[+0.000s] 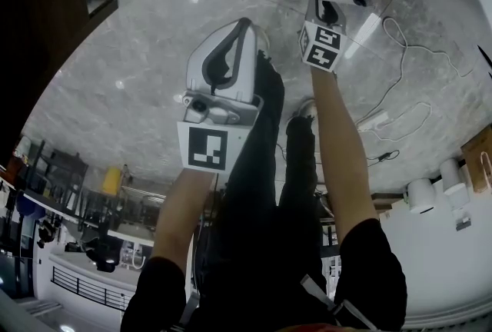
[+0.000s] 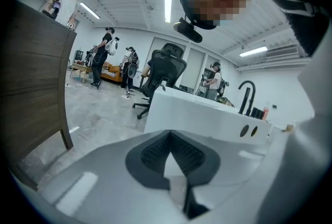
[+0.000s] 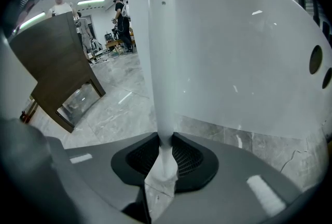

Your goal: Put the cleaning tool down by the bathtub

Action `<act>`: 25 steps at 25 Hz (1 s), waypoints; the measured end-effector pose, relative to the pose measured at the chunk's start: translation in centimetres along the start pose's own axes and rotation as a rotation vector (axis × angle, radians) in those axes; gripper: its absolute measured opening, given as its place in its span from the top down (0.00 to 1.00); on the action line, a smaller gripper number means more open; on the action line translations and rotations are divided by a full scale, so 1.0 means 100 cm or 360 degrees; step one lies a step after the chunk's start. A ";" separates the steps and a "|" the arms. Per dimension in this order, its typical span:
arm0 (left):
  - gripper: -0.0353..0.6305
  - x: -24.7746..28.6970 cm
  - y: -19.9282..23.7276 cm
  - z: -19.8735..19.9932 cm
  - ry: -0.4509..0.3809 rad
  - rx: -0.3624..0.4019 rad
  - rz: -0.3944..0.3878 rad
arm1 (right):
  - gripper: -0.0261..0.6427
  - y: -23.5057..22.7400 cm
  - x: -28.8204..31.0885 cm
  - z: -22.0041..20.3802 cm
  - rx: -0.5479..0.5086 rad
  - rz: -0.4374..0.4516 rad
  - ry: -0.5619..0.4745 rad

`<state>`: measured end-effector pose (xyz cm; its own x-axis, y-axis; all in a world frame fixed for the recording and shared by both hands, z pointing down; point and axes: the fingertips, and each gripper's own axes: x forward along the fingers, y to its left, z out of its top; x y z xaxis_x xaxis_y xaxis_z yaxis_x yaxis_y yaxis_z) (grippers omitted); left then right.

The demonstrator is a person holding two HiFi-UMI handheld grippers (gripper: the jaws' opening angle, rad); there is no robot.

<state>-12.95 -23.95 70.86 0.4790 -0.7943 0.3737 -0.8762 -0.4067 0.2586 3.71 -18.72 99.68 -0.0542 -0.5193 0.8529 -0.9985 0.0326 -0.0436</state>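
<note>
Starting at the left, the left gripper (image 1: 243, 27) points out over the gray floor (image 1: 138, 77). Its two jaws come together at the tips, and nothing sits between them. Far in front of it, on its left, is a brown wooden board (image 2: 36, 88). Next to that is a black chair (image 2: 166, 70). Then comes the white bathtub (image 2: 207, 114) with a black tap (image 2: 246, 96) on it. People stand far off behind the chair.

To the right of it, the right gripper (image 1: 327, 9) points down at the floor. Its jaws squeeze the cleaning tool (image 3: 162, 62), a long white stick. The stick runs straight out from between the jaws. It goes past the top of the right gripper view, so its far end cannot be seen there. The bathtub's round white side is behind the stick, in front of this gripper and a bit to its right. White cords (image 1: 407, 100) lie on the floor to the right of this gripper.
</note>
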 end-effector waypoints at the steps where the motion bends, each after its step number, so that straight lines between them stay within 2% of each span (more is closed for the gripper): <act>1: 0.94 0.000 0.002 0.000 0.0001 -0.0003 0.0003 | 0.84 0.001 0.002 0.002 -0.0004 0.0001 -0.0001; 12: 0.94 0.007 0.010 0.004 -0.0012 -0.0028 0.0032 | 0.84 -0.020 0.027 0.020 0.0110 -0.0014 0.0026; 25: 0.94 0.014 0.008 0.002 0.0002 -0.0021 0.0003 | 0.84 -0.032 0.055 0.039 0.0198 -0.0014 0.0014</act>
<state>-12.99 -25.45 71.43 0.4775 -0.7945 0.3752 -0.8763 -0.3992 0.2698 6.60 -25.02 102.53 -0.0458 -0.5114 0.8581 -0.9919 -0.0783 -0.0996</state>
